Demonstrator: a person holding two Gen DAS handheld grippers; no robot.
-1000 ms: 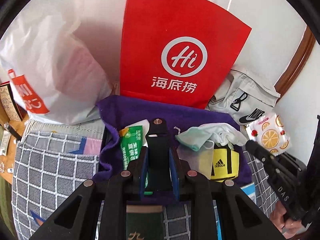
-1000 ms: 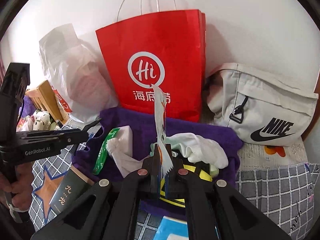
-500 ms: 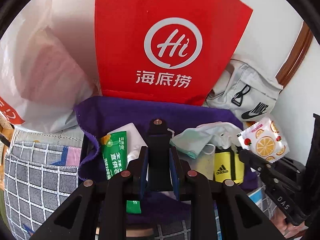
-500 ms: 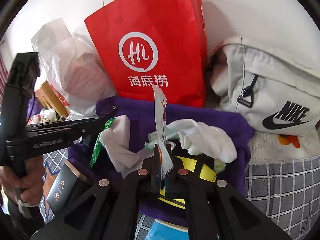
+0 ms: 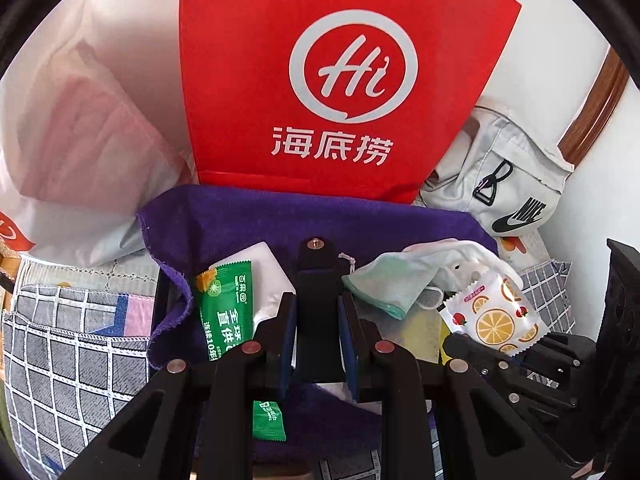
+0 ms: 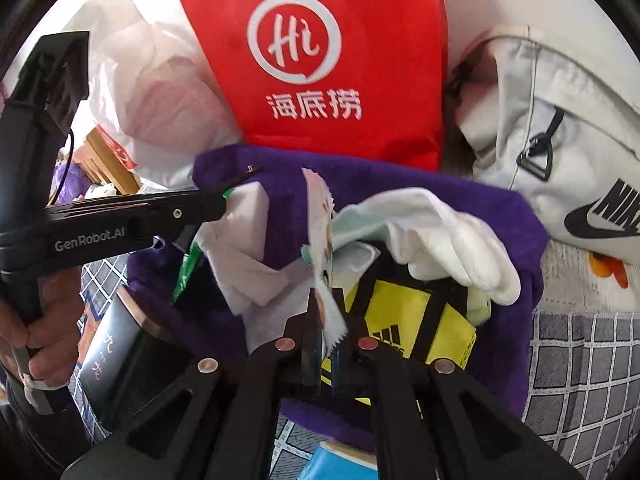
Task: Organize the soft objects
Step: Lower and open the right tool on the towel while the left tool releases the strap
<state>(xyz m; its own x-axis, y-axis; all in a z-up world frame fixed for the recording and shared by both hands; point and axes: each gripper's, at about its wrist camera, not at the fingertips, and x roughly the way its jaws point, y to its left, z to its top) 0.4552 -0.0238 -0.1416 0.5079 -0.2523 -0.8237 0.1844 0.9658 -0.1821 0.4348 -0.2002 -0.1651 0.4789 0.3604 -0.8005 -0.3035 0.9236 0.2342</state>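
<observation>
Right hand-held gripper [image 6: 326, 334] pinches one fruit-print sachet [image 6: 322, 236]; left hand-held gripper [image 5: 316, 320] clamps one black pouch [image 5: 316, 280].

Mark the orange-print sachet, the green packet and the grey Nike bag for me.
orange-print sachet [image 5: 495, 322]: left wrist view, on its printed orange slice.
green packet [image 5: 229, 309]: left wrist view, mid front face.
grey Nike bag [image 6: 560, 184]: right wrist view, front panel.

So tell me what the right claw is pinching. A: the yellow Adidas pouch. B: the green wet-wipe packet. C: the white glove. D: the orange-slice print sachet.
D: the right claw is shut on the orange-slice print sachet, whose serrated edge stands up between its pads.
</observation>
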